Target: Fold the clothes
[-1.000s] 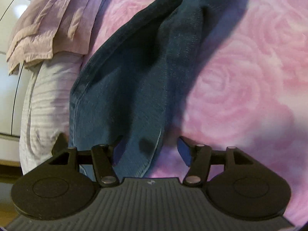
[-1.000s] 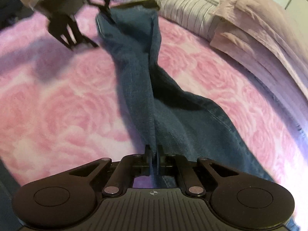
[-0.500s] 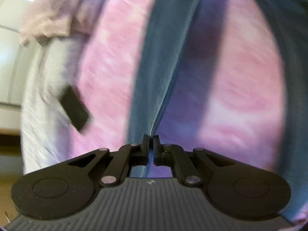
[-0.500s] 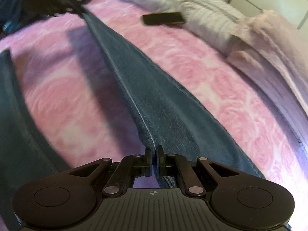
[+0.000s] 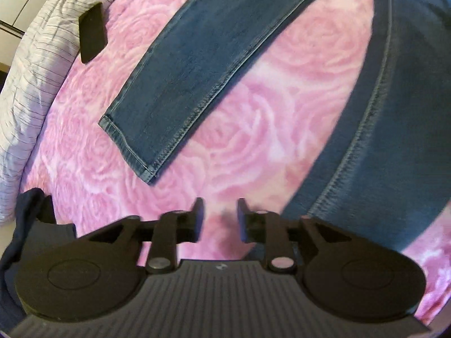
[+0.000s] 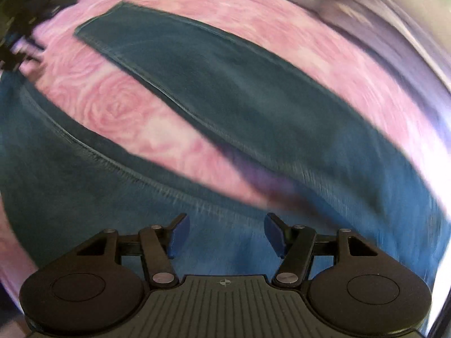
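The left tool point(image 5: 218, 214) has just opened to a narrow gap, empty; the right tool point(image 6: 225, 233) has just sprung wide, empty. Below both, the jeans point(image 5: 197, 64) lie flat on the pink bed cover point(image 5: 248, 140).

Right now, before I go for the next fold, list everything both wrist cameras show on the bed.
jeans: one pair, dark blue denim, spread flat on the blanket, both legs laid out apart, one hem end near the left gripper
blanket: one, pink with a rose pattern, covering the bed under the jeans
striped bedding: one, pale grey-white with thin lines, along the blanket's edge
flat black object: one, black, where the striped bedding meets the blanket; possibly a phone, cannot tell
left gripper: black, jaws just been opening, nothing between them, over bare blanket
right gripper: black with blue pads, jaws just been opening, nothing between them, over the denim
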Available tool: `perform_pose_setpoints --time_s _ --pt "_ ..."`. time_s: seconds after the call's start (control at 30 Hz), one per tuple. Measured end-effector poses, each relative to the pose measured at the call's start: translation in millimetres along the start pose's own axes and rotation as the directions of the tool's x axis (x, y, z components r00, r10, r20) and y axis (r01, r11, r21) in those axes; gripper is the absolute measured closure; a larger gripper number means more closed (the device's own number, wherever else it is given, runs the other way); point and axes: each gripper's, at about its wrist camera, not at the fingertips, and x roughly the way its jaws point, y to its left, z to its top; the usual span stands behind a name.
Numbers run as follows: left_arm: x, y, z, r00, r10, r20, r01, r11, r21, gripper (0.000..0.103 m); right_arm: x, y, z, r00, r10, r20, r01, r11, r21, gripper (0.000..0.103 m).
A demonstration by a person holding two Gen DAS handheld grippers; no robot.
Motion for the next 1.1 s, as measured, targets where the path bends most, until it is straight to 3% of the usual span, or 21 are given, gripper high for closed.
perform_pose_setpoints --time_s 0.17,0.2,0.3,0.4,0.47,0.53,0.57,0.63,0.77,0.83,0.97,1.1 --pt "-12.8 -24.3 -16.4 0.999 -0.037 -0.001 0.036 0.998 -0.045 0.074 -33.9 -18.9 -52.0 0.998 -0.032 -0.060 0.049 0.953 0.299 0.041" --pt "-15.6 -26.6 -22.6 0.999 -0.035 -0.003 0.035 0.997 -0.074 0.074 -40.5 -24.8 -64.2 0.997 -0.042 -0.072 0.065 0.933 0.355 0.041" --pt "-24.2 -26.9 -45.1 0.997 -0.067 -0.024 0.061 0.979 -0.192 0.058 -56.9 -47.6 -102.7 0.994 -0.055 -0.099 0.099 0.848 0.521 0.041" --pt "-30.6 -23.6 -72.2 0.996 -0.086 -0.038 0.069 0.942 -0.328 0.052 -62.8 -64.0 -130.8 0.991 -0.060 -0.122 0.122 0.788 0.604 0.041" --pt "-26.9 -20.3 -87.9 0.992 -0.121 -0.027 0.099 0.904 -0.417 0.044 -59.9 -69.5 -140.6 0.992 -0.040 -0.117 0.104 0.776 0.622 0.041" --pt "-21.2 -17.0 -103.7 0.986 -0.167 0.000 0.145 0.852 -0.503 0.043 -55.1 -69.4 -144.3 0.993 -0.015 -0.114 0.084 0.777 0.624 0.041" --pt "-18.4 -15.4 -110.5 0.982 -0.188 0.020 0.169 0.826 -0.538 0.043 -54.2 -67.4 -143.4 0.994 -0.010 -0.110 0.075 0.789 0.610 0.041" --pt "-13.7 -12.3 -117.0 0.972 -0.216 0.097 0.233 0.799 -0.554 0.043 -53.1 -56.5 -134.9 0.996 0.007 -0.090 0.044 0.830 0.555 0.041" --pt "-3.6 -7.1 -112.3 0.959 -0.232 0.164 0.283 0.825 -0.489 0.043 -50.1 -11.3 -102.0 0.996 0.080 -0.031 -0.066 0.942 0.329 0.041" --pt "-5.5 -1.8 -106.6 0.949 -0.246 0.199 0.310 0.842 -0.442 0.051 -47.5 19.1 -80.4 0.991 0.134 0.010 -0.134 0.977 0.168 0.041" --pt "-18.1 21.5 -88.5 0.905 -0.303 0.299 0.412 0.801 -0.435 0.082 -34.9 79.8 -22.0 0.957 0.278 0.081 -0.271 0.959 -0.086 0.041" --pt "-36.1 48.9 -60.8 0.877 -0.339 0.341 0.467 0.770 -0.435 0.085 -27.4 123.7 24.1 0.915 0.386 0.118 -0.363 0.915 -0.176 0.041"
